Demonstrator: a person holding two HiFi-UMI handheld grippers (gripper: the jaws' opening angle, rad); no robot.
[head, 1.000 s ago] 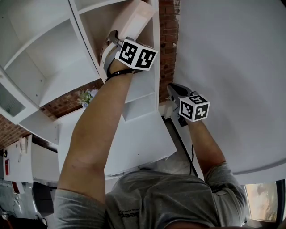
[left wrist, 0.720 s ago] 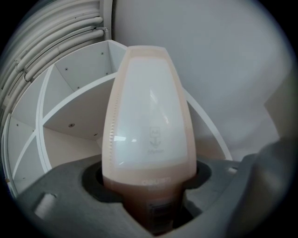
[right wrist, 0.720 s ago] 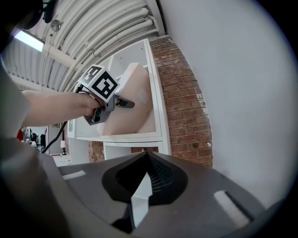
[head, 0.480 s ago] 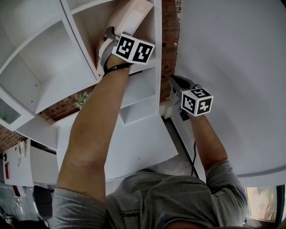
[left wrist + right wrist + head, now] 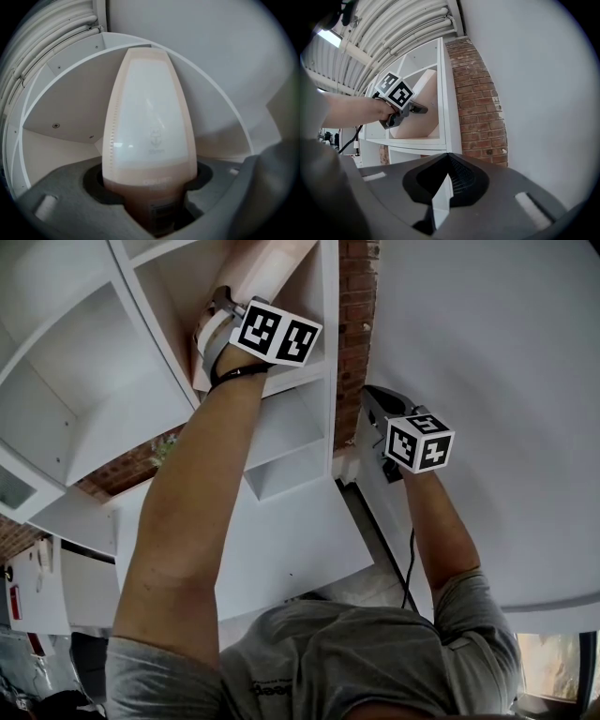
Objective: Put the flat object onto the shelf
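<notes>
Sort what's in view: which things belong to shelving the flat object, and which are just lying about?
Job: flat object; left gripper, jaws clamped on it; shelf, whose compartment surrounds it.
Lying about: right gripper, jaws together and empty; brick wall; flowers; cable.

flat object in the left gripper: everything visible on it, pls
The flat object: rigid-looking slab, peach-pink rim, paler glossy centre with a faint logo, dark label at the near end. The left gripper clamps that end; the far end reaches into a white shelf compartment. Contact with the shelf can't be told.
</notes>
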